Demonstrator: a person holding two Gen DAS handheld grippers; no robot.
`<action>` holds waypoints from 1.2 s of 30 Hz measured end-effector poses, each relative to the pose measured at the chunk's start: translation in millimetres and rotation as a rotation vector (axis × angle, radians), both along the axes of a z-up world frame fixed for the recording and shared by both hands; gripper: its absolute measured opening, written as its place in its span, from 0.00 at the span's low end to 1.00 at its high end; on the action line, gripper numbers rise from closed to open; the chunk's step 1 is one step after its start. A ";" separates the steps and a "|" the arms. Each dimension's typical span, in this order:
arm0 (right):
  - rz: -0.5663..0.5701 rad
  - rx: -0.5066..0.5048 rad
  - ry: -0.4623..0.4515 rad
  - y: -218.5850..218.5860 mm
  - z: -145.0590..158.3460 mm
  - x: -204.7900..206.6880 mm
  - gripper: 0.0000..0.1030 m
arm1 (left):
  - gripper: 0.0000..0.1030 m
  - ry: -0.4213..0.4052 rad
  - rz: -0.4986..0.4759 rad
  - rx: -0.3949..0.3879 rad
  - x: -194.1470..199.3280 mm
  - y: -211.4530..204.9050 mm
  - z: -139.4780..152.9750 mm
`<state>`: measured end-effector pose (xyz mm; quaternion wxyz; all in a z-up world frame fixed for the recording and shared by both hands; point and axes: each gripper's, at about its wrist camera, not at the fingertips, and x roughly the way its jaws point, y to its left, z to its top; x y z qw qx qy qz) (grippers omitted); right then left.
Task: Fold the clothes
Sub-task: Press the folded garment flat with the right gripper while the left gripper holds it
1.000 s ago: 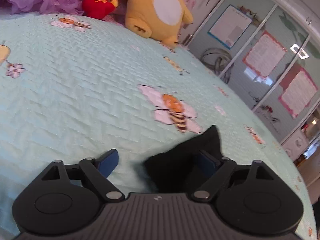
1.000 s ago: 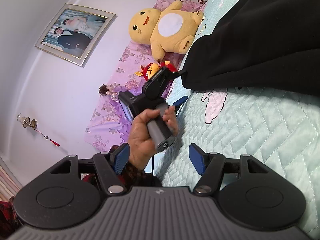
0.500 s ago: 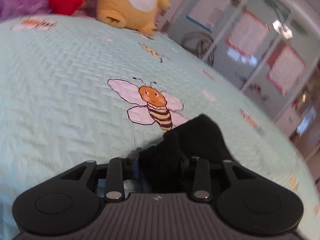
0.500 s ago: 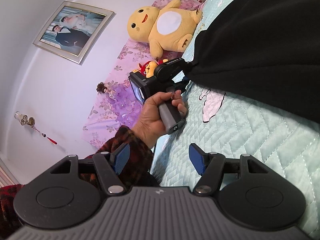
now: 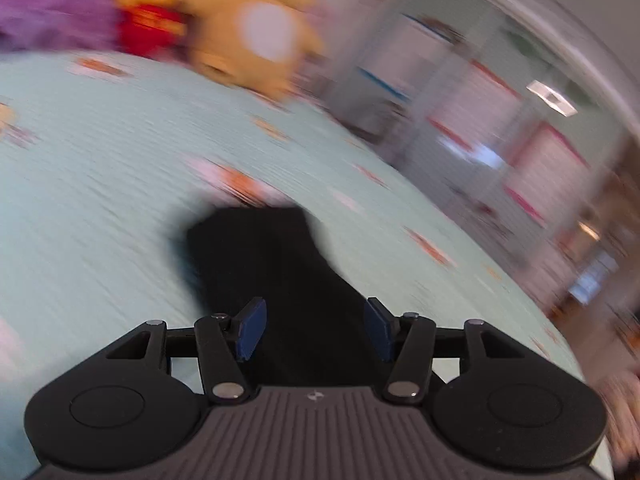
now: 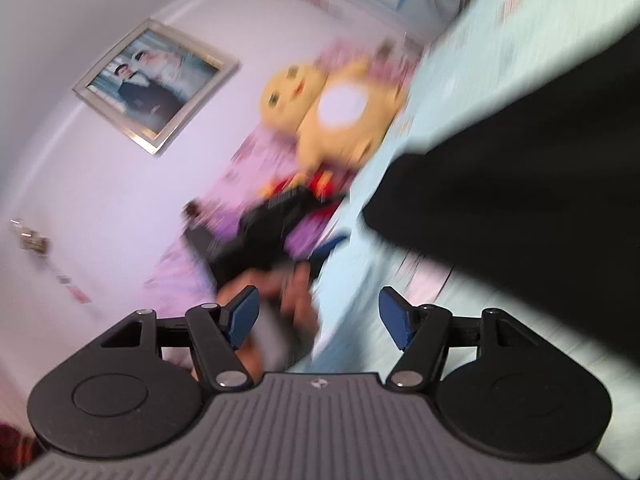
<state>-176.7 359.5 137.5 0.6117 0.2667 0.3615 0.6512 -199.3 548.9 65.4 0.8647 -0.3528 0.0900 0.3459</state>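
Plush toys (image 5: 256, 36): blurred past detail, behind the black garment (image 5: 276, 280).
Garment's near end: hidden by the left hand-held gripper (image 5: 312, 330).
Hand (image 6: 288, 300): smeared.

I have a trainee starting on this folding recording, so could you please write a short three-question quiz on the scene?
1. True or false: the right gripper holds the black garment.
2. What lies between the left gripper pads: A the black garment, B the red toy, C nothing?
3. What does the garment rest on?

Key: 1 false, its jaws are open and empty. 2 A, though the opening jaws are not pressing it. 3 the pale green bedspread.
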 end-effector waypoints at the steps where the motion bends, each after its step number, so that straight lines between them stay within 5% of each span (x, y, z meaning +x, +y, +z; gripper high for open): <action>1: -0.053 -0.017 -0.049 -12.5 10.2 7.3 0.65 | 0.56 -0.004 -0.060 0.011 13.1 -20.4 -4.6; 7: -0.291 -0.319 -0.400 -52.5 54.8 83.8 0.65 | 0.56 0.075 -0.152 0.119 55.4 -105.4 -59.6; 11: -0.212 -0.427 -0.562 -28.9 50.8 145.3 0.65 | 0.68 -0.012 -0.102 0.064 39.5 -91.7 -68.5; 16: -0.056 -0.554 -0.601 16.5 17.4 203.7 0.65 | 0.68 -0.019 -0.082 0.070 37.8 -89.2 -71.5; 22: 0.144 -0.623 -0.644 40.5 1.6 208.2 0.58 | 0.68 -0.020 -0.080 0.093 39.1 -91.5 -67.7; 25: 0.191 -0.646 -0.669 47.4 8.9 202.7 0.11 | 0.68 -0.001 -0.088 0.116 39.5 -95.6 -66.0; 30: 0.094 -0.679 -0.851 47.5 24.5 195.2 0.05 | 0.65 0.003 -0.075 0.115 38.6 -94.4 -65.5; 36: 0.001 -0.687 -0.696 46.1 10.9 210.4 0.11 | 0.65 0.006 -0.074 0.092 39.3 -90.0 -66.8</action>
